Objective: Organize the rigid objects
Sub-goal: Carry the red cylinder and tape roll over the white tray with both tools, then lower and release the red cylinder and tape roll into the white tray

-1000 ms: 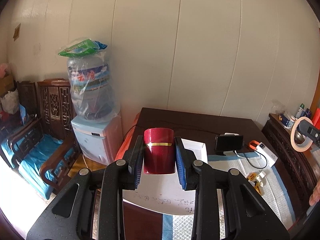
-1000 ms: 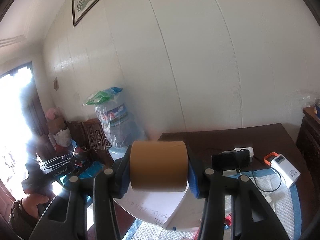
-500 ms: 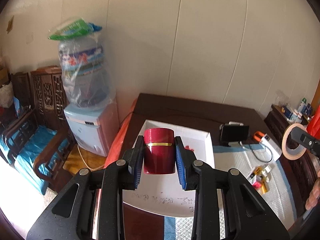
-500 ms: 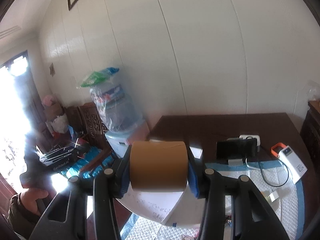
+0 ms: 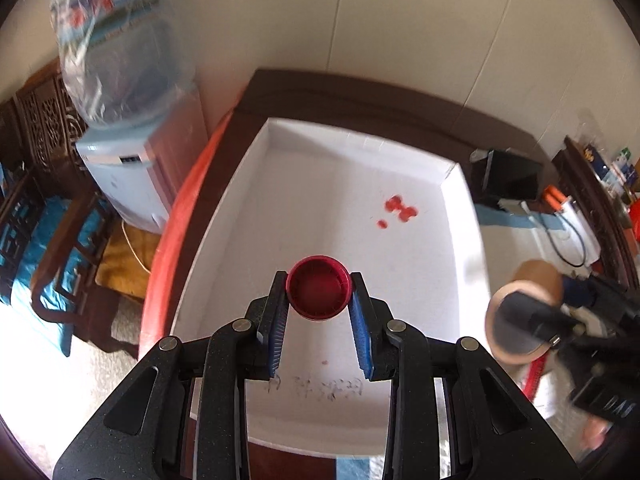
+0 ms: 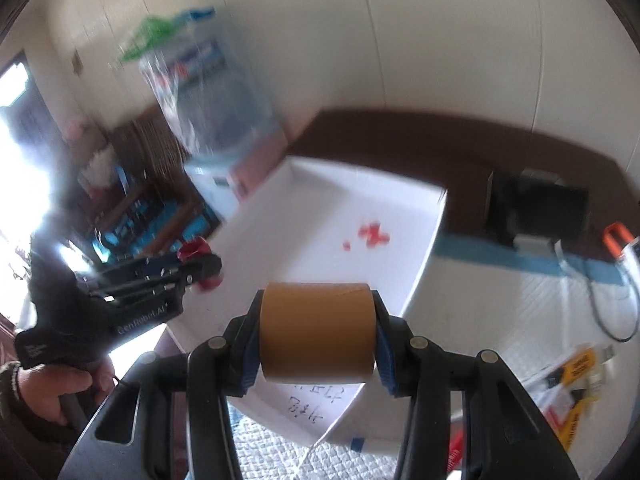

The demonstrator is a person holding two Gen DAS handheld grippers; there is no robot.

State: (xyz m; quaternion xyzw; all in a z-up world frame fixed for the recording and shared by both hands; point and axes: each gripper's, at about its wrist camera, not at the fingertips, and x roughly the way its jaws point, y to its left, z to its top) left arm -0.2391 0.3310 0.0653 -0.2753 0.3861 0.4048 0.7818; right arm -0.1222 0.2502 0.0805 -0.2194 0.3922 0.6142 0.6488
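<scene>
In the left wrist view, low centre of the frame, the left gripper clamps a dark red cap between its blue pads, open end toward the camera, above the white tray that fills the middle of the picture. At the right edge the right gripper appears, blurred. In the right wrist view that gripper squeezes a brown tape roll by its flat ends, low centre, over the tray's near right corner.
</scene>
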